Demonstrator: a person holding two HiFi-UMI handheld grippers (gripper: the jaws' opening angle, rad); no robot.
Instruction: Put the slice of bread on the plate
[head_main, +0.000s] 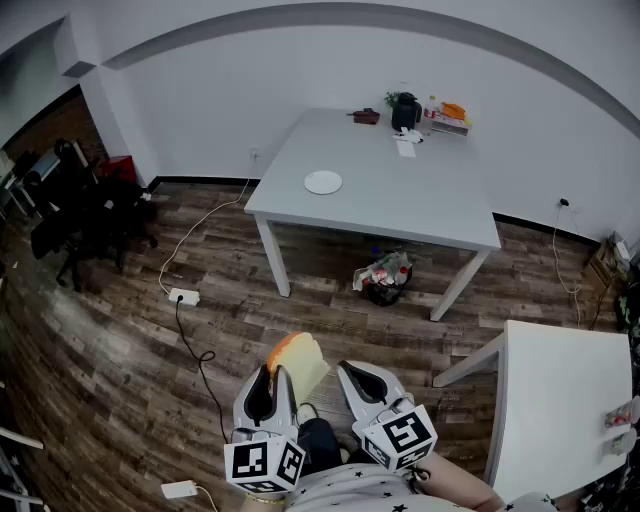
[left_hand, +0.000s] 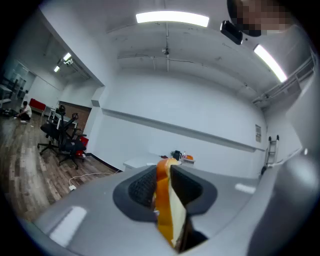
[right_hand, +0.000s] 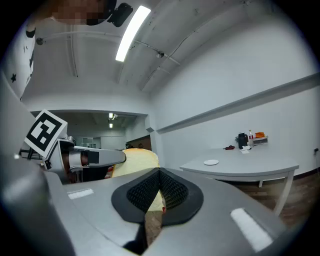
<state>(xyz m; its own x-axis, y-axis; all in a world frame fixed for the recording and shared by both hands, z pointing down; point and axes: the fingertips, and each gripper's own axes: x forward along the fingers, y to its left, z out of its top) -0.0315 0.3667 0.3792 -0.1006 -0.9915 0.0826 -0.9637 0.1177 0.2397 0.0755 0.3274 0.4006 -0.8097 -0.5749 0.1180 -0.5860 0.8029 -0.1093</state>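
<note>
A slice of bread (head_main: 298, 360) with an orange crust stands on edge between the jaws of my left gripper (head_main: 272, 374), which is shut on it; in the left gripper view the bread (left_hand: 167, 210) fills the gap between the black pads. My right gripper (head_main: 352, 374) sits just right of it, shut, nothing between its jaws. In the right gripper view the bread (right_hand: 136, 161) and the left gripper (right_hand: 100, 157) show beyond the closed pads. A small white plate (head_main: 323, 182) lies on the far white table (head_main: 420, 215), well ahead of both grippers, and the plate (right_hand: 211, 162) also shows in the right gripper view.
A kettle, a bottle and small items (head_main: 415, 112) crowd the table's back edge. A bag of rubbish (head_main: 385, 280) sits under it. A power strip (head_main: 184, 296) and cable lie on the wooden floor, office chairs (head_main: 90, 215) at left, a second white table (head_main: 565, 400) at right.
</note>
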